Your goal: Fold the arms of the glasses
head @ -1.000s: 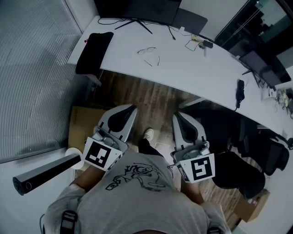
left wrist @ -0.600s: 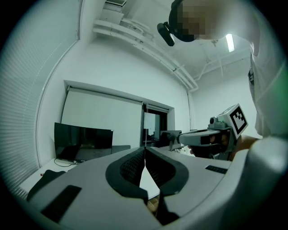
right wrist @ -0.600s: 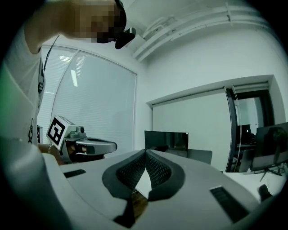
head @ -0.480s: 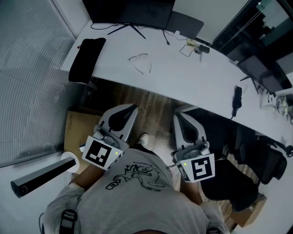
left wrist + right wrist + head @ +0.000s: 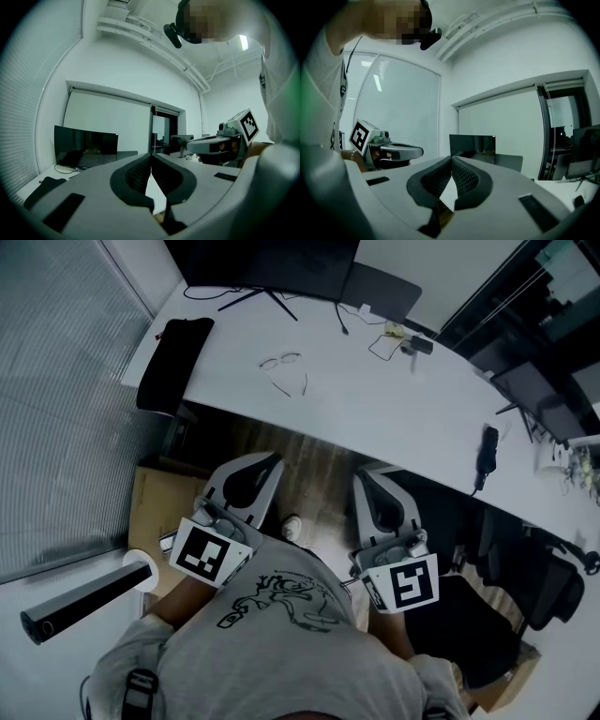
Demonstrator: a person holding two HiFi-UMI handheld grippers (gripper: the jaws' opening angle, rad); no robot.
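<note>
A dark monitor (image 5: 272,263) is standing at the top of the white desk (image 5: 375,399); a black bag (image 5: 173,357) is lying upper left.

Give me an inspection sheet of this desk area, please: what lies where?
Surface: white curved desk, mostly bare.
Job's things: glasses lying on the desk, arms apparently open, untouched.
Clutter: black bag over the desk's left end; small black device near the front edge.
Grippers: left gripper and right gripper both shut, empty, short of the desk.
Cables: loose leads right of the monitor.
Surroundings: wood floor, cardboard box, window blinds.
</note>
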